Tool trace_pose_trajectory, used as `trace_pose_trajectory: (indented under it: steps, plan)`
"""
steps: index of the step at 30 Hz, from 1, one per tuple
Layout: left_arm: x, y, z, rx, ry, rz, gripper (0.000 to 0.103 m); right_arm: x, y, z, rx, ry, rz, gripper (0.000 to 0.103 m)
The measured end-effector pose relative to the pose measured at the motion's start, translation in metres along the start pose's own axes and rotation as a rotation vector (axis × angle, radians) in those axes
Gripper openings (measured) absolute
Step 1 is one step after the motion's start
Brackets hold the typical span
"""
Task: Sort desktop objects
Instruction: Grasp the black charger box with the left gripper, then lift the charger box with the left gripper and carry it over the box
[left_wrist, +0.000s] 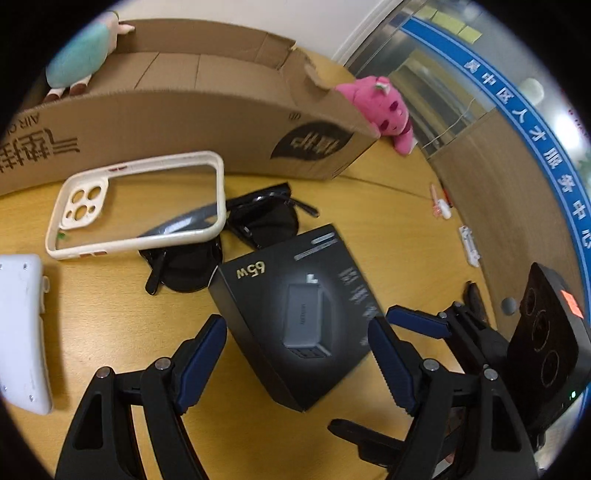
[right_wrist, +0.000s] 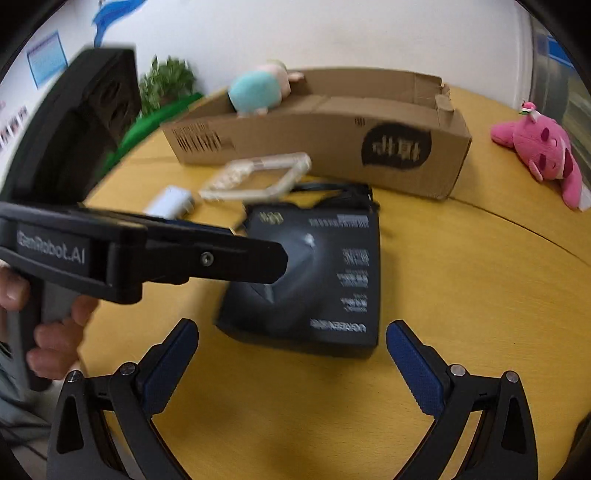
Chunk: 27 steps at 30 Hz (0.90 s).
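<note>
A black 65W charger box (left_wrist: 295, 317) lies flat on the yellow table, also in the right wrist view (right_wrist: 314, 280). My left gripper (left_wrist: 295, 332) is open, its fingers on either side of the box's near end, low over it. My right gripper (right_wrist: 291, 332) is open and empty, just short of the box. Behind the box lie black sunglasses (left_wrist: 255, 225), with a cream phone case (left_wrist: 140, 203) resting partly on them. A long cardboard box (left_wrist: 184, 122) stands behind, with a teal plush toy (left_wrist: 79, 55) at its left end.
A white charger (left_wrist: 20, 332) lies at the left. A pink plush toy (left_wrist: 384, 107) lies right of the cardboard box. Small white items (left_wrist: 469, 245) lie near the table's right edge. The right gripper's body (left_wrist: 543, 343) shows at the right of the left view.
</note>
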<state>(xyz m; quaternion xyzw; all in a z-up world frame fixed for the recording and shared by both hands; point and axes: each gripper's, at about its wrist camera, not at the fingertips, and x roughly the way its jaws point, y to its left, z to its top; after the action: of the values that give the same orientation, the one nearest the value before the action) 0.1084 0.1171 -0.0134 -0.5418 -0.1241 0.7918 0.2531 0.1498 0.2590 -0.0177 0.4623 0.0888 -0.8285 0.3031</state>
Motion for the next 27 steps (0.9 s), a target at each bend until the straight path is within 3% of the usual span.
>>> trace_pose_trajectory:
  steps: [2, 5, 8, 11, 13, 18, 21, 27]
  plan:
    - [0.007, 0.006, -0.002, -0.017, 0.022, 0.007, 0.068, 0.009, 0.002, 0.001, 0.006, 0.027, 0.024, 0.103]
    - [0.005, 0.015, -0.007, -0.028, 0.013, 0.043, 0.068, 0.008, 0.016, -0.001, -0.027, 0.009, 0.098, 0.103]
    - [0.002, 0.028, -0.012, -0.063, 0.027, -0.006, 0.068, 0.007, 0.011, -0.007, -0.031, -0.011, 0.037, 0.103]
    - [0.005, 0.028, -0.018, -0.041, 0.027, -0.052, 0.066, 0.026, 0.004, -0.011, -0.011, 0.051, 0.007, 0.102]
    - [0.007, 0.022, -0.019, -0.020, 0.034, -0.076, 0.060, 0.029, 0.014, -0.010, -0.041, 0.047, -0.029, 0.094]
    - [-0.016, 0.010, -0.019, 0.051, -0.047, -0.010, 0.041, 0.026, 0.021, -0.006, 0.002, 0.032, -0.121, 0.086]
    - [-0.048, -0.007, -0.018, 0.131, -0.139, 0.020, 0.038, 0.007, 0.028, 0.002, -0.008, -0.025, -0.159, 0.080]
    - [-0.122, -0.039, -0.006, 0.268, -0.357, 0.069, 0.038, -0.048, 0.052, 0.049, -0.070, -0.194, -0.258, 0.080]
